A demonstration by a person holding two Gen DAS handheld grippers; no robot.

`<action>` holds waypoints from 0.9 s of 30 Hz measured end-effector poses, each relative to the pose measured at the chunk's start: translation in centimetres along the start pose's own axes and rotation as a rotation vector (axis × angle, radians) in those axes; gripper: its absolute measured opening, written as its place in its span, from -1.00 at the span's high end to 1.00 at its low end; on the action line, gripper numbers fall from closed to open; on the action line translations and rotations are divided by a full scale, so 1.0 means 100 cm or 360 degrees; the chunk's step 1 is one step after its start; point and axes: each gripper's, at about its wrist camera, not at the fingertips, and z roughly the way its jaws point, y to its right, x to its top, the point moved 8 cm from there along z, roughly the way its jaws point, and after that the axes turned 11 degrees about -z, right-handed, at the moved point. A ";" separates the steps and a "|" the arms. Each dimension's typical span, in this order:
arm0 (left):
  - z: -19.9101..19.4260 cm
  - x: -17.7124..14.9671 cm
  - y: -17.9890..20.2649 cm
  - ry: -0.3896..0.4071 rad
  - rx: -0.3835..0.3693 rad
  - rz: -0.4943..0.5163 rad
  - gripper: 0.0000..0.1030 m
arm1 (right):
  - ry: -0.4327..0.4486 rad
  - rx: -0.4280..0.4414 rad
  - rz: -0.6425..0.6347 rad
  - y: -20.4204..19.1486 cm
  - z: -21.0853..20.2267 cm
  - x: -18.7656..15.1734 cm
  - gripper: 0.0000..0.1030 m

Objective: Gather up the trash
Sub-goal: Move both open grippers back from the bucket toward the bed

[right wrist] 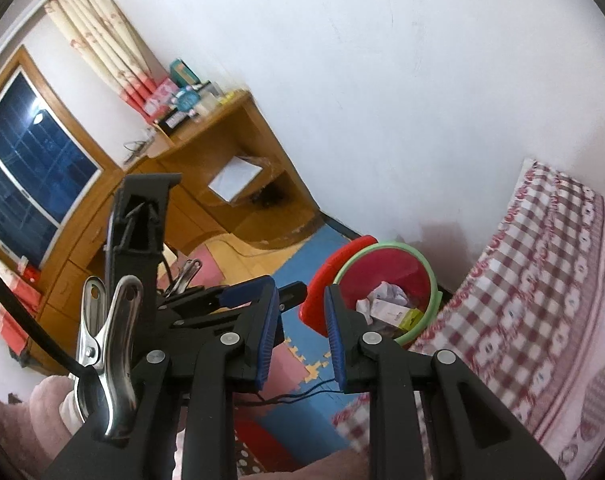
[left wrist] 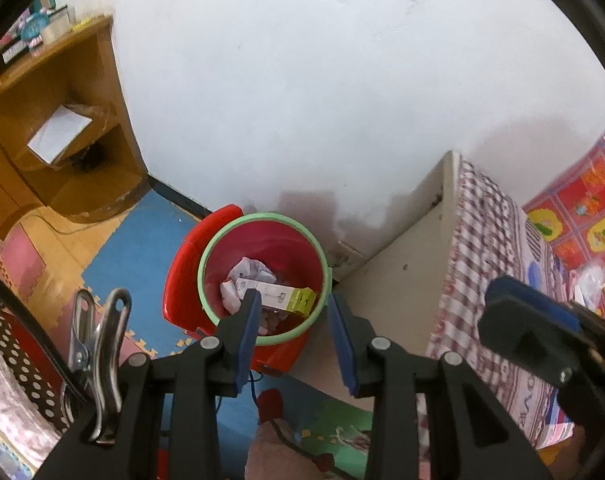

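A red bin with a green rim (left wrist: 262, 216) stands on the floor against the white wall. Inside it lie crumpled paper (left wrist: 250, 270) and a white-and-green box (left wrist: 286, 298). My left gripper (left wrist: 294, 320) hangs above the bin's near edge, open, with nothing between its blue pads. Part of my right gripper (left wrist: 530, 320) shows at the right edge, over the bed. In the right wrist view my right gripper (right wrist: 300, 320) is open and holds nothing. It is up and to the left of the bin (right wrist: 430, 280), where the paper (right wrist: 382, 296) and the box (right wrist: 398, 314) show.
A bed with a red checked sheet (right wrist: 542, 280) is right of the bin. A wooden desk (right wrist: 222, 136) with shelves stands in the left corner under a window (right wrist: 30, 160). Coloured foam mats (left wrist: 142, 240) cover the floor. A red lid or pan (left wrist: 178, 280) leans behind the bin.
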 end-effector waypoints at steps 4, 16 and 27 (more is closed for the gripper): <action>-0.024 -0.011 0.012 0.0039 -0.0001 0.0021 0.31 | 0.0066 0.0010 0.0039 -0.005 -0.035 -0.013 0.52; -0.083 -0.060 0.080 0.0114 -0.0086 0.0199 0.30 | 0.0200 -0.0103 0.0184 0.020 -0.136 -0.068 0.52; -0.105 -0.124 0.171 0.0077 -0.0219 0.0408 0.30 | 0.0327 -0.0292 0.0346 0.057 -0.231 -0.134 0.52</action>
